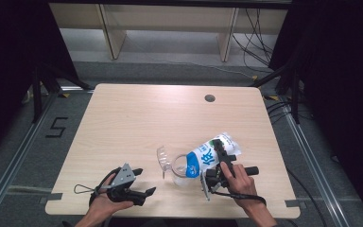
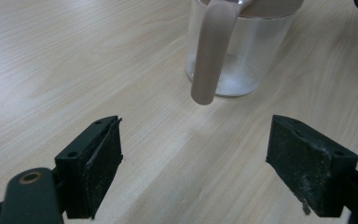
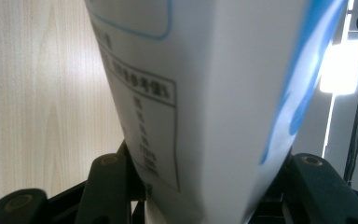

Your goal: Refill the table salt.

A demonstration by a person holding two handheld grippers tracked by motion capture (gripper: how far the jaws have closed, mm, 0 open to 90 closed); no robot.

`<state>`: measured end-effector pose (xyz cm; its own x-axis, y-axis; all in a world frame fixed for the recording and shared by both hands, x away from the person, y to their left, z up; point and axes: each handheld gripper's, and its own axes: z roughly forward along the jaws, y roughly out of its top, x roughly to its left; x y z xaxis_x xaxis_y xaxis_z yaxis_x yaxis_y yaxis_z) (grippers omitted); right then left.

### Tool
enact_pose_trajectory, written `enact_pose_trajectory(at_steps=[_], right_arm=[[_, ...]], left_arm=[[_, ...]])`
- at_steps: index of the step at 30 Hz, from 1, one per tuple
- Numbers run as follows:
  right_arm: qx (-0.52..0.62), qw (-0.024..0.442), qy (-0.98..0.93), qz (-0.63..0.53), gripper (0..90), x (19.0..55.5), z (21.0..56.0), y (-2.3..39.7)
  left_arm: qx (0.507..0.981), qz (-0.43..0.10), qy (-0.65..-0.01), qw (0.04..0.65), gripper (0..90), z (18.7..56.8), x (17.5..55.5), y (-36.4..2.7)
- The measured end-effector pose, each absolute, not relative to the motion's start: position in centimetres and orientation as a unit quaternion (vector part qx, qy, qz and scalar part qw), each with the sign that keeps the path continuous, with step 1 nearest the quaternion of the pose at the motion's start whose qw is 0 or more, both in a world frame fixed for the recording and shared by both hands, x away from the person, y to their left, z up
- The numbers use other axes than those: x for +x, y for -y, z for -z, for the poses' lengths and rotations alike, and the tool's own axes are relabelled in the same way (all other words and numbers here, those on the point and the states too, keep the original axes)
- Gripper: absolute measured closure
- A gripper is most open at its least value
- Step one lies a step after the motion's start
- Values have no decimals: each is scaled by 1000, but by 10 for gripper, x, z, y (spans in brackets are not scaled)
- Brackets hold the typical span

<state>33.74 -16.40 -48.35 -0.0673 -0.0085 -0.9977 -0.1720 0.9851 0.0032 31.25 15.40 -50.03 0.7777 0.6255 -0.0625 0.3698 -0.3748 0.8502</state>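
Observation:
A white pouch with blue print point(image 1: 207, 157) is tilted, its lower end over a clear jug point(image 1: 181, 173) near the table's front edge. My right gripper point(image 1: 223, 152) is shut on the pouch's upper part. In the right gripper view the pouch point(image 3: 205, 84) sits pressed between both black jaws of the right gripper point(image 3: 205, 186). My left gripper point(image 1: 144, 181) lies open to the left of the jug, apart from it. In the left gripper view the left gripper point(image 2: 193, 163) has nothing between its jaws, and the jug point(image 2: 242, 56) with its beige handle point(image 2: 209, 51) stands just ahead.
The wooden table point(image 1: 146, 113) has a round cable hole point(image 1: 210, 98) at the back right. A clear flap-like part point(image 1: 163, 159) juts from the jug's left side. Black tape marks a "5" point(image 1: 56, 126) on the floor left of the table.

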Motion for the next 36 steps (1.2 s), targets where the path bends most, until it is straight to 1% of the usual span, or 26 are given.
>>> enact_pose_trajectory(at_steps=[3,4,8,10,13,24,26,27,36], right_arm=[[-81,681,-727,-38,520,337,480,163],[-48,677,-733,-54,520,335,484,164],[-77,683,-725,-45,520,337,481,164],[-68,680,-728,-52,520,337,482,164],[-56,680,-729,-58,521,336,484,164],[-57,681,-728,-58,522,336,485,164],[-60,682,-727,-57,523,336,484,164],[-64,683,-726,-57,524,336,484,164],[-58,681,-729,-42,526,333,483,163]], left_arm=[[820,-135,-300,468,174,500,312,-154],[817,-133,-304,471,174,501,312,-154],[820,-139,-299,468,173,500,313,-154],[817,-130,-307,471,173,501,312,-154],[819,-140,-300,468,173,500,312,-154],[820,-139,-300,467,174,500,312,-154],[826,-143,-294,458,173,500,313,-155],[820,-138,-303,466,173,500,312,-154],[819,-138,-298,470,174,501,313,-153]])
